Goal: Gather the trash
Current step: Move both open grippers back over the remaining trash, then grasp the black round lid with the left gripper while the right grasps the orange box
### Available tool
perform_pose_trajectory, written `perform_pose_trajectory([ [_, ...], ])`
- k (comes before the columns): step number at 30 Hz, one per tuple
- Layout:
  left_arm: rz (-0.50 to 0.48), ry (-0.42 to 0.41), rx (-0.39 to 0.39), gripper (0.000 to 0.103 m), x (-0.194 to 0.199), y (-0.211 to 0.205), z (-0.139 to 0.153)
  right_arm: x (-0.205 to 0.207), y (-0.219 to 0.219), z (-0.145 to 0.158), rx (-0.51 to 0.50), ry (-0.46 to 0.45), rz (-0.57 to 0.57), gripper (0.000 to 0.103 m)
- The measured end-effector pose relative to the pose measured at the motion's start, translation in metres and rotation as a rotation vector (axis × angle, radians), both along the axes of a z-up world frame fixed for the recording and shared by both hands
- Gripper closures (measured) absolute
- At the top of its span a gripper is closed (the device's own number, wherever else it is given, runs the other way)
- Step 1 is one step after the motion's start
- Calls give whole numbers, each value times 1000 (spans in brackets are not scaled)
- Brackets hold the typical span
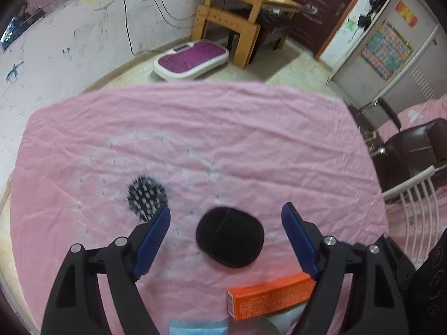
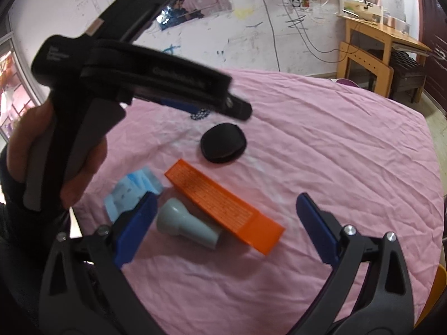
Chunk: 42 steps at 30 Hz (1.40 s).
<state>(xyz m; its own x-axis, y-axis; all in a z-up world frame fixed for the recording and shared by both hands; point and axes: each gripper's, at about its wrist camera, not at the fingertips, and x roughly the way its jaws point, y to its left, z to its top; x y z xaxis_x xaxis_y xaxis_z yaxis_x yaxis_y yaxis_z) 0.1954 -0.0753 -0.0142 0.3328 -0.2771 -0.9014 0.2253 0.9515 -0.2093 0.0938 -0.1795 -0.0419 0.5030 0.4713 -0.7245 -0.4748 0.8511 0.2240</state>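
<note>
Trash lies on a pink cloth (image 1: 223,128). A black oval pad (image 1: 229,237) sits on the cloth just below my open left gripper (image 1: 226,210), between its blue fingers and touching neither. A spiky black-and-white ball (image 1: 146,196) lies by the left finger's tip. An orange box (image 1: 271,297) and a blue mask (image 1: 198,326) lie nearer. My right gripper (image 2: 226,198) is open above the orange box (image 2: 223,203) and a grey flared piece (image 2: 187,223), gripping neither. The blue mask (image 2: 131,187) is at its left finger, the black pad (image 2: 223,143) farther off.
A hand (image 2: 83,153) holds the left tool's black body (image 2: 156,75) at upper left of the right wrist view. Beyond the cloth's far edge stand a wooden desk (image 1: 245,2) and a purple-topped floor plate (image 1: 192,58). A dark chair (image 1: 413,150) and white rails (image 1: 416,195) are at right.
</note>
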Motion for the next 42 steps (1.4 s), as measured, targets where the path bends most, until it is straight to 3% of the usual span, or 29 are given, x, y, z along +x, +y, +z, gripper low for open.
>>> perform_pose_trajectory([
  [7,1,49,-1,25,-8,-6,-10,0,8,-2,-34,-19,21,6],
  [12,6,44,60,26,-11,-18,-15,0,6,-3,-30,-21,24,6],
  [13,8,39,60,29,-12,-19,-14,0,5,-3,-30,-23,26,6],
  [15,21,15,91,56,-15,-23,-11,0,2,-3,-31,-28,29,6],
  [19,4,41,23,79,-14,-22,-8,5,-5,-3,-19,-25,26,6],
  [24,24,67,-57,80,-9,-14,-8,12,-10,-2,-19,-18,35,6],
  [36,107,-67,-109,80,-9,34,38,26,23,4,-83,-5,86,6],
  [38,110,-67,-126,80,-10,41,38,33,28,0,-109,21,70,9],
  [39,111,-66,-131,80,-10,44,38,37,30,-2,-128,31,62,23],
  [40,113,-66,-137,80,-10,48,37,40,32,-4,-142,41,53,43],
  [42,114,-62,-146,80,-10,54,35,43,34,-6,-153,48,49,53],
])
